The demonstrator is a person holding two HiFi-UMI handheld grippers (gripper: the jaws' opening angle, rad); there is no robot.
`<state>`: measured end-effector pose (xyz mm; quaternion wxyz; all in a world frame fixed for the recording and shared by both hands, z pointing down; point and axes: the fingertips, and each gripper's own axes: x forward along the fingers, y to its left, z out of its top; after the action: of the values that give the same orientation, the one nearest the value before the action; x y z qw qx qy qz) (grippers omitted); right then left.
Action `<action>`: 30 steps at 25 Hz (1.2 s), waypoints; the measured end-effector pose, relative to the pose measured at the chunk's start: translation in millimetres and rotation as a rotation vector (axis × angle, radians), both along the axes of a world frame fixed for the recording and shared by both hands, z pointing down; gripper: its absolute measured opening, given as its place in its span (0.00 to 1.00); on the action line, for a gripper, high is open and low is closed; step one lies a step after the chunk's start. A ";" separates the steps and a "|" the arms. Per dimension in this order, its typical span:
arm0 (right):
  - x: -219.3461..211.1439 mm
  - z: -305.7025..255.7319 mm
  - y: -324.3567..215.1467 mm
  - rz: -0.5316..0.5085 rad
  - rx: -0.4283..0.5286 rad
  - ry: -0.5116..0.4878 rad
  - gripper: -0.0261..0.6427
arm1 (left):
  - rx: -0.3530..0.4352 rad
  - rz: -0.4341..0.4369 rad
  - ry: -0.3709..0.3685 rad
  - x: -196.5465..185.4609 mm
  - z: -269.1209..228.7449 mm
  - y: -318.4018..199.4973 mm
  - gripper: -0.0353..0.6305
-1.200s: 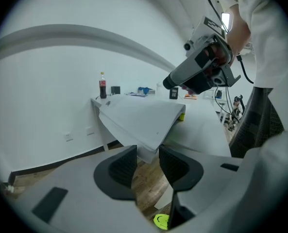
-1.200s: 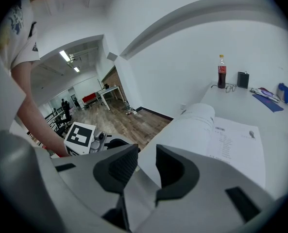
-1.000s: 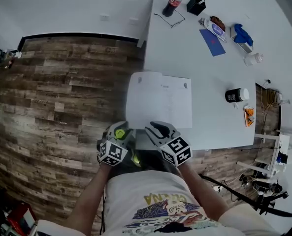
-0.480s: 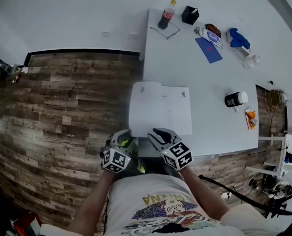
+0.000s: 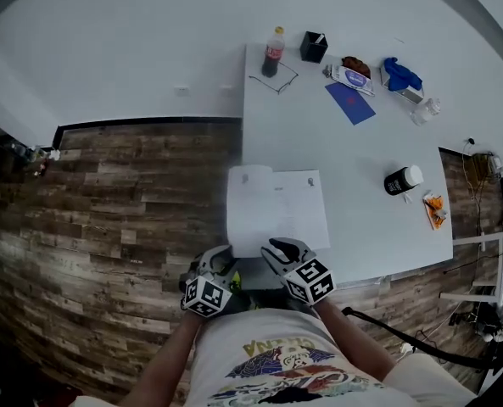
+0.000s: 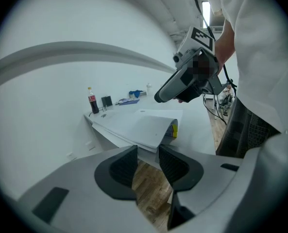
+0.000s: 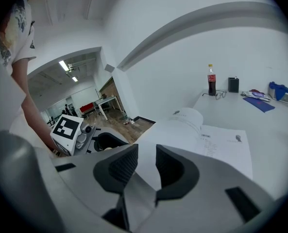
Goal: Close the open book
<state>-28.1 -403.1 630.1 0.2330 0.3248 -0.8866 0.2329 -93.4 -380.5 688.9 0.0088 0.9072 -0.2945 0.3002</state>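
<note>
An open book [image 5: 276,210] lies flat with white pages up near the front of the white table [image 5: 361,142], its left page overhanging the table's left edge. My left gripper [image 5: 217,259] hovers at the book's near left corner, off the table, jaws shut and empty. My right gripper [image 5: 276,246] sits at the near edge of the book's middle, also shut and empty. In the left gripper view, the book [image 6: 139,125] lies just beyond the left gripper [image 6: 147,154], with the right gripper [image 6: 182,84] above it. The right gripper [image 7: 147,154] points over the book [image 7: 202,135].
At the table's far end stand a cola bottle [image 5: 272,64], a black box [image 5: 313,47], glasses [image 5: 273,79], a blue booklet [image 5: 349,103] and a blue cloth [image 5: 397,73]. A black jar [image 5: 401,179] stands right of the book. Wooden floor [image 5: 107,202] lies left.
The head view has shifted, so the table and book sit slightly lower and smaller. Both grippers stay at the book's near edge, shut, and the book has not moved.
</note>
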 end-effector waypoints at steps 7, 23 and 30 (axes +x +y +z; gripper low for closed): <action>14.4 -6.1 -3.7 0.034 0.001 -0.025 0.18 | 0.010 0.025 -0.029 9.4 -12.9 -0.2 0.27; 59.6 -17.0 -8.7 0.100 0.007 -0.066 0.18 | 0.020 0.037 -0.042 44.8 -27.9 -7.0 0.27; 80.4 -19.2 -10.8 0.122 0.006 -0.077 0.18 | 0.040 0.049 -0.042 64.9 -35.9 -15.3 0.27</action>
<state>52.3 -413.9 610.9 0.1831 0.3695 -0.8742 0.2563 -28.5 -395.8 653.0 -0.0230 0.9076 -0.2783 0.3135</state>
